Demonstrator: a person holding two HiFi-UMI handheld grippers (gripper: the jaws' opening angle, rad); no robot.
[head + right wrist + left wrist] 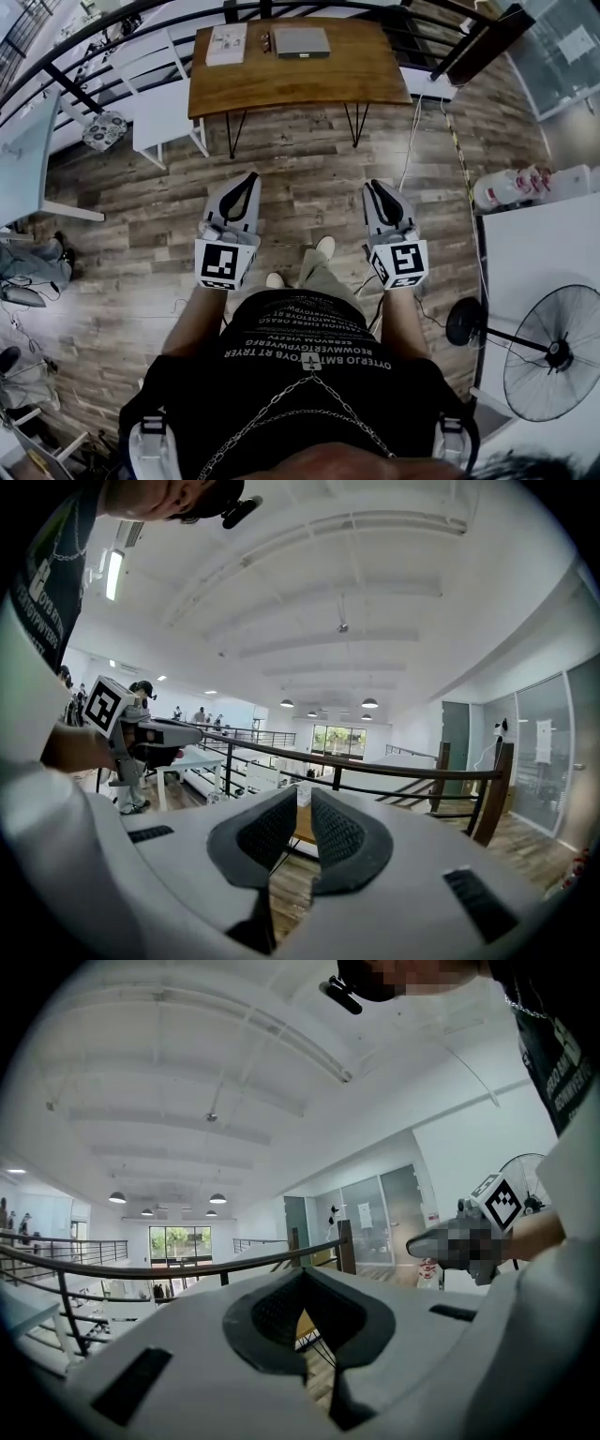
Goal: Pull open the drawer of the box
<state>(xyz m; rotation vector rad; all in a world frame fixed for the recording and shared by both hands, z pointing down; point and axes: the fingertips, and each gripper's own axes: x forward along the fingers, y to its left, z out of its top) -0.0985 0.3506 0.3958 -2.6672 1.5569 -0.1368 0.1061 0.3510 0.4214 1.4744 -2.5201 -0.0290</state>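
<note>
Left tongs (pixel 249 180) are held closed, right tongs (pixel 376 186) barely parted, both empty: at the far surface (pixel 291 75) the drawer may be bumped, not gripped.

Plank floor (pixel 300 164) — wooden table (pixel 281 86)

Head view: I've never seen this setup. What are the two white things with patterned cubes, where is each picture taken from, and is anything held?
No robot here: a person holds a gripper in each hand, the left gripper and the right gripper; the patterned cubes belong to them. The head view looks down from the person's head. The other two pictures come from a camera on each gripper, looking along its jaws. The left jaws meet at the tips; the right stand slightly apart. Neither holds anything. Ahead stands a wooden table with a flat grey box and a white flat thing, neither touched.
</note>
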